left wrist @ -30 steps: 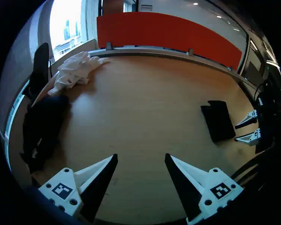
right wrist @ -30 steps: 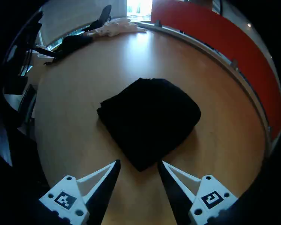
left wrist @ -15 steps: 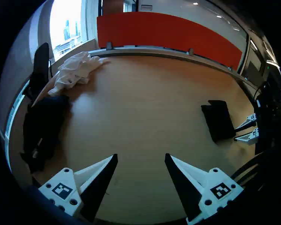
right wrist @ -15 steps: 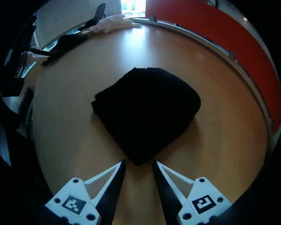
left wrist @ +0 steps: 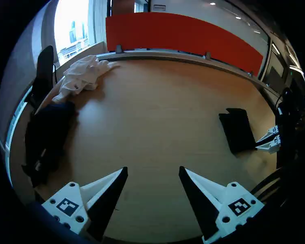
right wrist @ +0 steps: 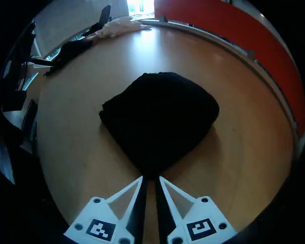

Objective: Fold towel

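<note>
From the left gripper view the whole table [left wrist: 152,101] spreads out. The towel [left wrist: 238,131], black and folded into a narrow block, lies far over on the right side. It is well apart from the left gripper [left wrist: 152,168], whose fingers stand wide open over bare wood with nothing between them. At the towel's near corner the right gripper [left wrist: 259,142] pokes in from the edge, its two white fingers drawn almost together. Across the table a white cloth [left wrist: 82,74] is heaped at the far left edge and a dark bundle [left wrist: 46,136] slumps nearer. A chair [left wrist: 43,77] stands behind them, and a red screen [left wrist: 181,34] runs along the far side.

The right gripper view gives the close look. Here the towel is a thick, rounded diamond lying flat on the wood, one corner pointing straight at the fingers. The tips sit right at that corner, one on each side, with a thin slit between them. The corner reaches the tips, but black against black I cannot tell whether both fingers press the cloth or merely flank it.
</note>
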The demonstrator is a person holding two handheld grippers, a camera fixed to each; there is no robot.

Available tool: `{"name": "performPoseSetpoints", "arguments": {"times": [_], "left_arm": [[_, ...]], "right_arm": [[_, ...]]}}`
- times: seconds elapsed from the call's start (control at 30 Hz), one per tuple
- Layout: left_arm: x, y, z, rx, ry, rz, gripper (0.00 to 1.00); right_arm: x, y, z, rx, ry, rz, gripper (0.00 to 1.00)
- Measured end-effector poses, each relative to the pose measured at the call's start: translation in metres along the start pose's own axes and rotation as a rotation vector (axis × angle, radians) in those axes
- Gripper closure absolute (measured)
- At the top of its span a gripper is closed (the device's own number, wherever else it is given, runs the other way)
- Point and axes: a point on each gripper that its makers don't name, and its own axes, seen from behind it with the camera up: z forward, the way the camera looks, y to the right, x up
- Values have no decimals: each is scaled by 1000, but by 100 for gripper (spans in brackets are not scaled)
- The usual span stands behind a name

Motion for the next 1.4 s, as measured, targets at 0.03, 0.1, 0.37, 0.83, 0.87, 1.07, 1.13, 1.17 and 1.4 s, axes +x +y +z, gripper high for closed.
{"name": "performPoseSetpoints", "arguments": {"times": [0.03, 0.1, 0.37, 0.83, 0.87, 1.07, 1.13, 1.17, 1.4], "left_arm": [[0, 0, 0, 0, 0, 0, 6], [0, 0, 0, 0, -1, 0, 7], [-1, -1, 1, -1, -2, 1, 6], [4, 2, 4, -12, 10, 1, 6], [5, 2, 4, -13, 12, 2, 6], [10, 4, 3, -19, 26, 4, 7], [13, 4, 3, -21, 33, 4, 7], [14, 3, 2, -21, 36, 4, 6], [22, -1, -1, -21, 56, 7, 7]], "right_arm": [[0, 0, 0, 2, 1, 6, 93], [1, -1, -1, 5, 3, 14, 95], [5, 1, -6, -7, 16, 3, 95], [74, 12, -36, -45, 132, -37, 95], [81, 13, -39, -47, 140, -49, 95], [124, 18, -54, -73, 181, -119, 95], [140, 19, -59, -79, 200, -135, 95], [147, 19, -62, -82, 209, -142, 95], [197, 26, -85, -106, 273, -184, 95]]}}
